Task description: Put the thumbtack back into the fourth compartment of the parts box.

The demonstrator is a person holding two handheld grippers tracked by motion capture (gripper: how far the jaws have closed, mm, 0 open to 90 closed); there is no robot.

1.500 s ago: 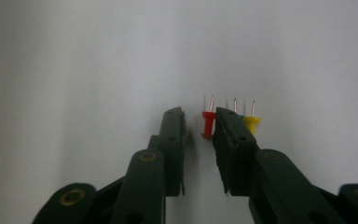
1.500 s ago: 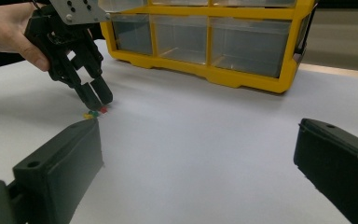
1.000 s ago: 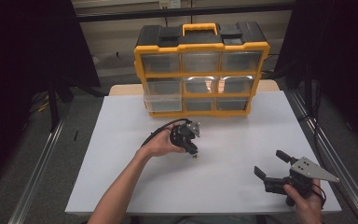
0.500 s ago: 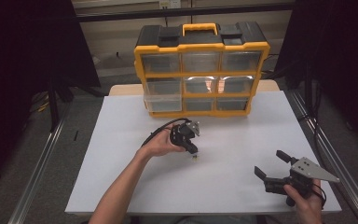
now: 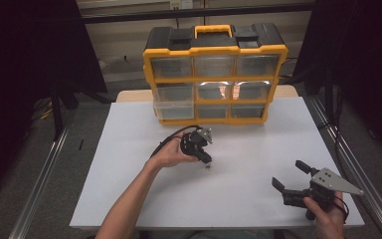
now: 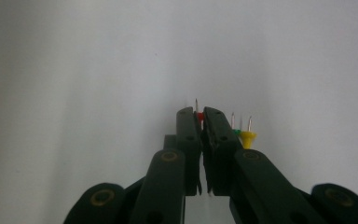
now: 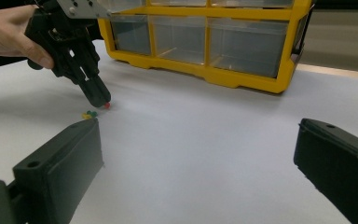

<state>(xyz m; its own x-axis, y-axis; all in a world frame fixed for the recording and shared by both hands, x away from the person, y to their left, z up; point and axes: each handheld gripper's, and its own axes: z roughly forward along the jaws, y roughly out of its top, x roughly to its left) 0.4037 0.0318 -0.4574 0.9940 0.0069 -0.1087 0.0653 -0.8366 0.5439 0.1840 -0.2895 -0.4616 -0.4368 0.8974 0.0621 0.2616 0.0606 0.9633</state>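
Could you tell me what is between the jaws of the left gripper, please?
The left gripper pinches a red pushpin, pin pointing up. Its head is mostly covered by the jaws.

Your white surface [image 5: 238, 184] carries a yellow and black drawer organiser [image 5: 214, 74] along its far edge, well beyond your left gripper [image 5: 206, 160]. Right under that gripper's tip sit three pushpins: a red pushpin [image 6: 200, 115] clamped between its tips, with a green pushpin [image 6: 236, 132] and a yellow pushpin [image 6: 248, 136] standing just beside it, points up, resting on their heads
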